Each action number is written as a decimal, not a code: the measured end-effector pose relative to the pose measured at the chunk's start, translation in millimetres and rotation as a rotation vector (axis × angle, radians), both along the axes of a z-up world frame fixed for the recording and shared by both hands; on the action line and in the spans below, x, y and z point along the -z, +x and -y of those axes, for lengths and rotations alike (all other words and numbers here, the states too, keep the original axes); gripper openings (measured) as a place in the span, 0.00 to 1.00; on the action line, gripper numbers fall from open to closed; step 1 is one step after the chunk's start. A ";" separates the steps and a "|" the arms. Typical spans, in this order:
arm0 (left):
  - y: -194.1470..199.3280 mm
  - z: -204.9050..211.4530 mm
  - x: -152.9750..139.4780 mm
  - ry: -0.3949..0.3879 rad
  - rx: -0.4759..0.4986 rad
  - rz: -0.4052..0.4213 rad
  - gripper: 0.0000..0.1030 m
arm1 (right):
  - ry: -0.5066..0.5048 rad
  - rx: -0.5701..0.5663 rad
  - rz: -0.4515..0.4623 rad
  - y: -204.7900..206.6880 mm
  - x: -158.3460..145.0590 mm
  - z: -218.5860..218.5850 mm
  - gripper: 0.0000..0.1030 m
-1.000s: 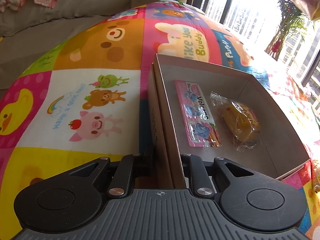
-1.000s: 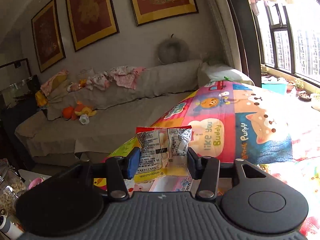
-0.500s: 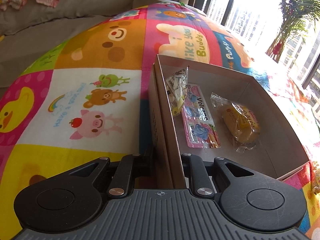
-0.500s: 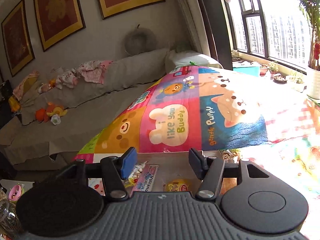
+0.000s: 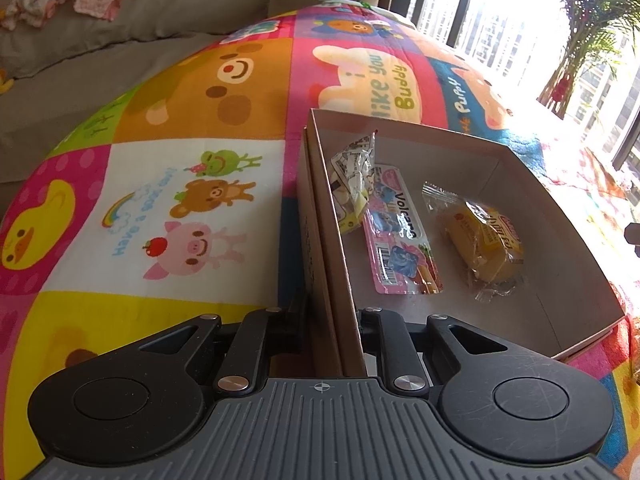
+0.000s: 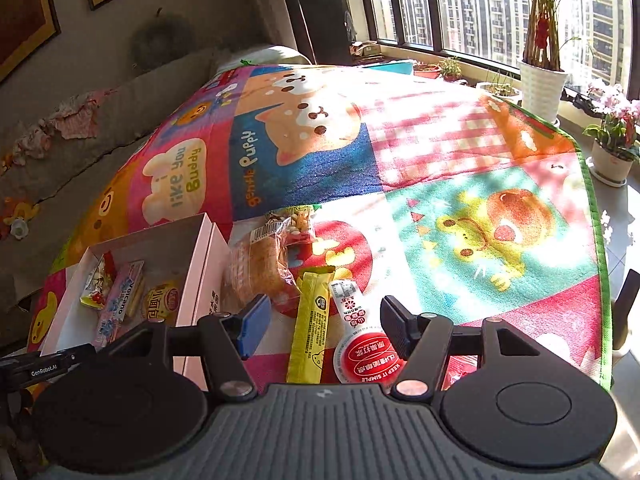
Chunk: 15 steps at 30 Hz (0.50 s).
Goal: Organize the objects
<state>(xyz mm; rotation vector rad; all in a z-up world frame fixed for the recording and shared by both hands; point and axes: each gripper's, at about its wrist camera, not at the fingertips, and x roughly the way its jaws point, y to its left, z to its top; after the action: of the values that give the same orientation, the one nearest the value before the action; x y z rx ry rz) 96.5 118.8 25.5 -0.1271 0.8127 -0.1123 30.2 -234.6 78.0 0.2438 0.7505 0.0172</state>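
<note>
Left tongs (image 5: 332,328): clamped on the near wall of the cardboard box (image 5: 560,248), steadying it.
Right tongs (image 6: 320,328): apart, nothing pressed between them, above the loose snacks on the play mat (image 6: 480,184).
Box contents: a clear-wrapped snack (image 5: 352,184) leaning on the left wall, a pink packet (image 5: 400,236) flat in the middle, a yellow cake (image 5: 484,240) beside it.
Next things: a yellow stick packet (image 6: 310,328) and a red-capped white pouch (image 6: 360,336) lie side by side directly under the right tongs.
Long axis: both run away from the tongs, roughly along the pointing line, so the jaws straddle them across their width.
Further out: a wrapped bread (image 6: 260,268) and a small biscuit bag (image 6: 296,220), just beyond, against the box's right wall.
Nearer hand: right, by my reading.
Room: open mat to the right; box wall close on the left; free floor remains in the box's right half.
</note>
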 end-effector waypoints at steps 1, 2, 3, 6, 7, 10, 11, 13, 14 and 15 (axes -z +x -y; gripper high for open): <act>-0.2 0.0 0.0 0.002 0.002 0.000 0.17 | 0.009 -0.012 -0.004 6.4 2.2 -2.3 0.59; -0.4 -0.1 0.1 0.003 0.004 0.001 0.17 | 0.010 -0.032 -0.007 20.5 4.5 -9.2 0.59; -0.8 -0.6 0.4 0.001 0.006 0.001 0.17 | 0.000 -0.046 -0.005 31.6 5.5 -16.6 0.59; -0.6 -2.5 0.7 -0.010 0.009 0.002 0.17 | -0.016 -0.028 0.024 63.7 6.8 -28.4 0.59; -0.7 -2.7 0.9 -0.011 0.009 0.004 0.17 | -0.001 -0.016 0.030 74.0 8.2 -28.0 0.60; -1.3 -2.8 1.6 -0.011 0.009 0.011 0.17 | 0.083 0.038 0.007 120.2 19.9 -22.5 0.73; -1.3 -2.9 1.8 -0.013 0.008 0.013 0.17 | 0.095 0.041 -0.011 134.4 25.7 -22.2 0.80; -0.9 -3.5 2.2 -0.020 0.005 0.016 0.17 | 0.084 0.034 -0.038 157.9 36.5 -26.1 0.86; -0.9 -3.8 2.2 -0.024 0.003 0.016 0.17 | 0.056 0.023 -0.063 172.6 44.2 -30.8 0.86; -0.9 -4.1 2.0 -0.027 0.001 0.015 0.17 | 0.032 0.020 -0.078 181.1 48.7 -34.3 0.86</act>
<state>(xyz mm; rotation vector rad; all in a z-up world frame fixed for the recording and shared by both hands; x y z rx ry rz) 95.7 122.9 23.4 -0.1508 0.7961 -0.1254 211.3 -200.3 29.3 0.2837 0.8255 0.0006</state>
